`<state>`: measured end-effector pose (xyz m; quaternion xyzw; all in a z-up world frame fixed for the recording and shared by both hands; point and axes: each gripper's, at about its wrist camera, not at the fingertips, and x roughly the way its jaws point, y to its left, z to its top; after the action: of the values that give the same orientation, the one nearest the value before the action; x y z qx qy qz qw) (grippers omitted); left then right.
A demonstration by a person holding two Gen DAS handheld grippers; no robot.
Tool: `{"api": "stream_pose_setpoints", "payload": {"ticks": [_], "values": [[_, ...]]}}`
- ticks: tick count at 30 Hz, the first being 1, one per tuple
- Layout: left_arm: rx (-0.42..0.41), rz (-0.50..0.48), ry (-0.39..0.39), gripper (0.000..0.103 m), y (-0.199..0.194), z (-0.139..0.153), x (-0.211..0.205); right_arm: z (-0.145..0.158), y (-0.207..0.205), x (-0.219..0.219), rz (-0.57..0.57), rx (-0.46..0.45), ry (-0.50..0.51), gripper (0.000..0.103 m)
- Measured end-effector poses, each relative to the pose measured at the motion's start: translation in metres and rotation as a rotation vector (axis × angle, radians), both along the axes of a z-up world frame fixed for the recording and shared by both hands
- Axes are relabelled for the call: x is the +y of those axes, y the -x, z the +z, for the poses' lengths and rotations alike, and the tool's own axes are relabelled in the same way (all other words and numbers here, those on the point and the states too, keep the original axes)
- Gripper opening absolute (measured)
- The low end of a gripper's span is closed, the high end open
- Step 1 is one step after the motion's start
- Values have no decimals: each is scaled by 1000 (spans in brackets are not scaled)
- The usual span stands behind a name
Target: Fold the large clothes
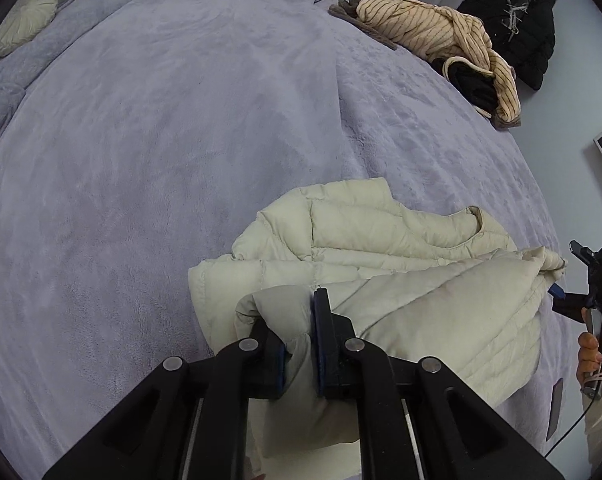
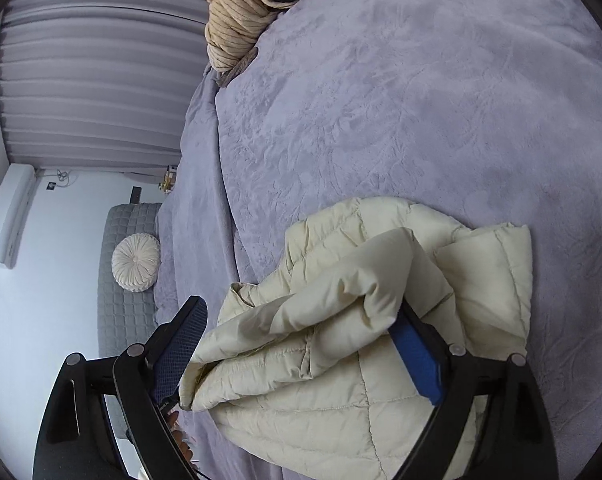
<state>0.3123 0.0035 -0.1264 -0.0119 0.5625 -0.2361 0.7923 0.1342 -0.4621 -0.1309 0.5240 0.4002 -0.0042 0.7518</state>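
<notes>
A wide lilac blanket (image 1: pixel 181 140) covered the bed and stretched far ahead of both sets of fingers, a flat bed for folding on. On it, directly in front of the fingers, lay the cream puffer jacket (image 1: pixel 381 256), bunched and partly doubled over near the bed's edge, its collar turned toward the far side. Well beyond the fingers, at the blanket's far rim, a striped beige garment (image 1: pixel 433 28) sat heaped over dark clothing, probably waiting its turn; a black coat (image 1: pixel 517 20) lay past it. A round cream cushion (image 2: pixel 136 262) rested off beyond the bed.

The left gripper (image 1: pixel 301 344) was clenched on a puffy fold of the jacket, likely a sleeve or hem end, pinched between its blue pads (image 1: pixel 320 344) so the piece could be lifted and carried across. The right gripper (image 2: pixel 301 352) stood with its fingers spread wide, jacket fabric bulging through the gap without being pinched; it looked released, or poised to take a fresh hold. I judged the fold only partway done, the jacket still lumpy.
</notes>
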Motion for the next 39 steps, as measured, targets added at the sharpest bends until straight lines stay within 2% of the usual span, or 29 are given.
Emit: {"api": "stream_pose_setpoints", "payload": {"ticks": [1,2,4,7,9,11,12,13,15,17,22,26,29,31,33,34,35,36,37,39], "values": [[3,-6,-1,48,0,1,0,4,2,1,6,1,20,92],[-7,4,-27,103,0,1,1,7,5,3,7,6,43,92],[-68,29,-90,103,-1,6,2,10,11,5,3,3,57,92],[-62,52,-91,103,-4,8,10,9,20,9,-8,9,42,88],[-110,82,-116,103,1,16,15,7,24,13,-3,22,37,70],[-184,103,-132,103,8,28,19,9,29,18,3,24,43,29],[-217,108,-130,103,12,36,22,11,31,20,12,20,46,22],[-245,115,-120,103,17,43,25,13,32,23,25,19,63,19],[-274,107,-79,103,29,55,29,17,27,33,78,27,128,19],[-261,68,-38,103,39,57,26,14,19,41,120,59,183,19],[-180,13,-47,103,35,21,-12,-8,-5,44,108,99,193,19],[-138,71,-86,103,14,-17,-38,-26,-16,37,68,150,216,19],[-111,148,-140,103,-6,-41,-37,-33,-14,27,18,167,230,19],[-81,190,-164,103,-15,-48,-27,-33,-9,18,-20,177,237,19],[-71,207,-141,103,-13,-40,-13,-27,1,11,-52,177,232,19],[-79,197,-130,103,-9,-33,-6,-22,7,10,-54,172,231,24],[-81,175,-117,103,-5,-27,0,-17,14,10,-44,163,231,45],[-72,147,-97,103,0,-22,7,-11,24,12,-34,145,227,61],[-46,121,-71,103,4,-20,15,-4,36,14,-29,127,225,88],[27,97,-22,103,14,-21,32,4,63,21,-23,109,211,90]]}}
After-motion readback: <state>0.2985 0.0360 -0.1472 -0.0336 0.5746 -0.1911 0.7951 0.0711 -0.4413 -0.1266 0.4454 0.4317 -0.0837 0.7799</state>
